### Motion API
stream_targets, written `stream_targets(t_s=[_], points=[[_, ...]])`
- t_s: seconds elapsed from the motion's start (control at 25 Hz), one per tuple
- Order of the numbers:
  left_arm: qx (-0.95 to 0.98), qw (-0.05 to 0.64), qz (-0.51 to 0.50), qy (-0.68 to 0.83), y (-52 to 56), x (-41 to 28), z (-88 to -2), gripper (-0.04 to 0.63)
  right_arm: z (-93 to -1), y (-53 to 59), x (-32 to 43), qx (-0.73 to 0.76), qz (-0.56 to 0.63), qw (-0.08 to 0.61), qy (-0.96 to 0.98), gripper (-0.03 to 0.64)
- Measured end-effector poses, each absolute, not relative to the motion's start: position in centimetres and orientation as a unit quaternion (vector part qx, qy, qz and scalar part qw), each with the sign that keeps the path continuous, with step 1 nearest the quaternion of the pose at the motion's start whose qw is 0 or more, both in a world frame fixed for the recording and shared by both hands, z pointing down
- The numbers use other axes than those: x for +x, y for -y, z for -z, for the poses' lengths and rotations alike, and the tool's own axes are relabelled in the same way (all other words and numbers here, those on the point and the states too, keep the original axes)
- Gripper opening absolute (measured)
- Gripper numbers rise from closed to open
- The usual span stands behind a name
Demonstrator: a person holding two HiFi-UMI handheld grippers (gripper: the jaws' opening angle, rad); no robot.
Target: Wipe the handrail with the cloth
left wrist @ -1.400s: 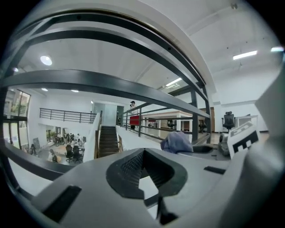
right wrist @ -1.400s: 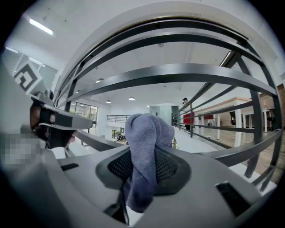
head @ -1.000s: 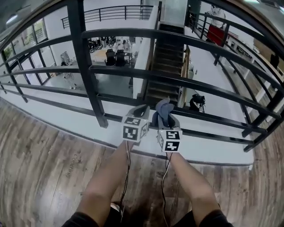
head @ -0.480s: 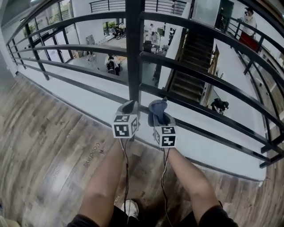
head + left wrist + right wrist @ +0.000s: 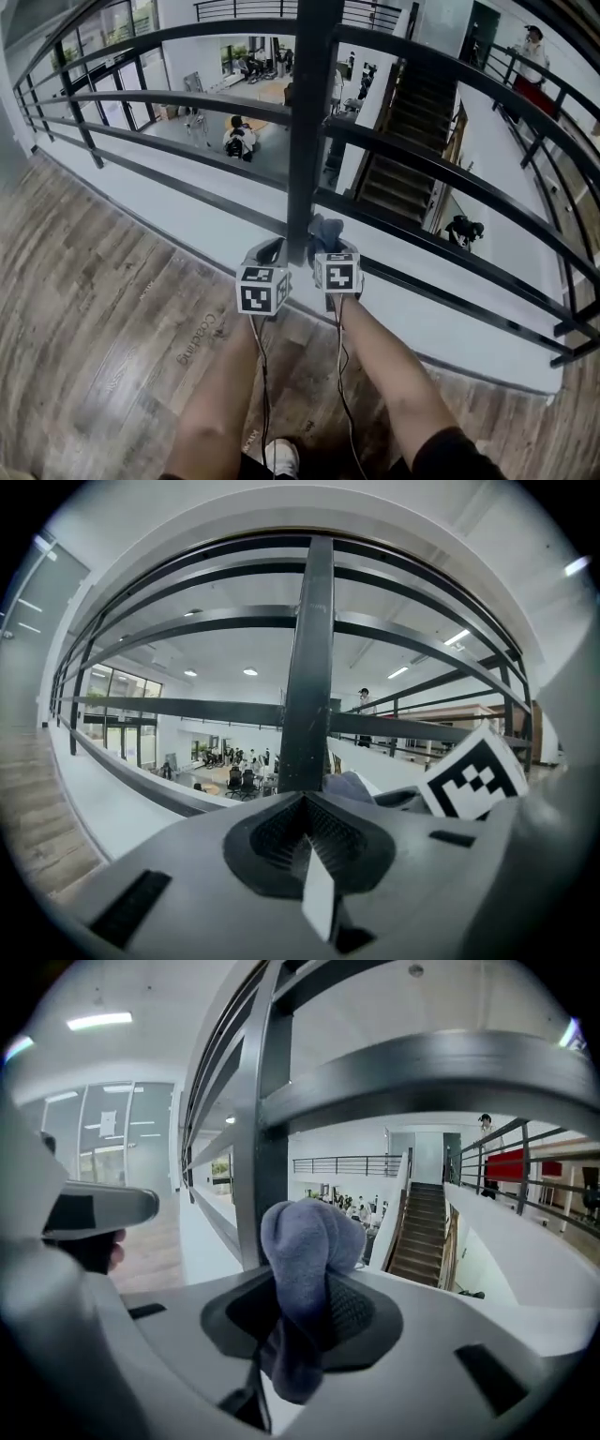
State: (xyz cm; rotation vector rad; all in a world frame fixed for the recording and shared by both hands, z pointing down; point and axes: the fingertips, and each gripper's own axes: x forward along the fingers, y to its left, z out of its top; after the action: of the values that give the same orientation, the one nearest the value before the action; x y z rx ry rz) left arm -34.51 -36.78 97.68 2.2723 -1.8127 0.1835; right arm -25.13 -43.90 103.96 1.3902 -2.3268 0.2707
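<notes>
Head view shows our left gripper (image 5: 271, 251) just left of the post (image 5: 307, 122), jaws together on nothing; our right gripper (image 5: 325, 247) clamps the cloth (image 5: 325, 228) just right of that post, well below the handrail (image 5: 450, 67)

Railing post (image 5: 305, 141): now between the two tongs; a second ago well to their left.
Left tongs (image 5: 271, 249): now just left of the post's foot.
Right tongs (image 5: 329, 246): now closer to the left tongs. The cloth (image 5: 324, 229) is now just beside the post's right face; contact unclear.
</notes>
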Motion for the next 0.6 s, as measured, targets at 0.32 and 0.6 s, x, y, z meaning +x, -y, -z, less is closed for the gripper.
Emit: stream_targets(t_s=[0.32,0.6], points=[[0.779,0.129,-0.073,0.609,38.0,-34.3,-99.7,-0.002,-105.4,45.4,-25.5,0.498,-0.119,0.244,0.823,0.115],[0.792,0.123,-0.092,0.591,38.6,-30.4,-99.7,-0.002,-105.6,45.5,-20.2,0.519,-0.141,0.253,0.804,0.115]])
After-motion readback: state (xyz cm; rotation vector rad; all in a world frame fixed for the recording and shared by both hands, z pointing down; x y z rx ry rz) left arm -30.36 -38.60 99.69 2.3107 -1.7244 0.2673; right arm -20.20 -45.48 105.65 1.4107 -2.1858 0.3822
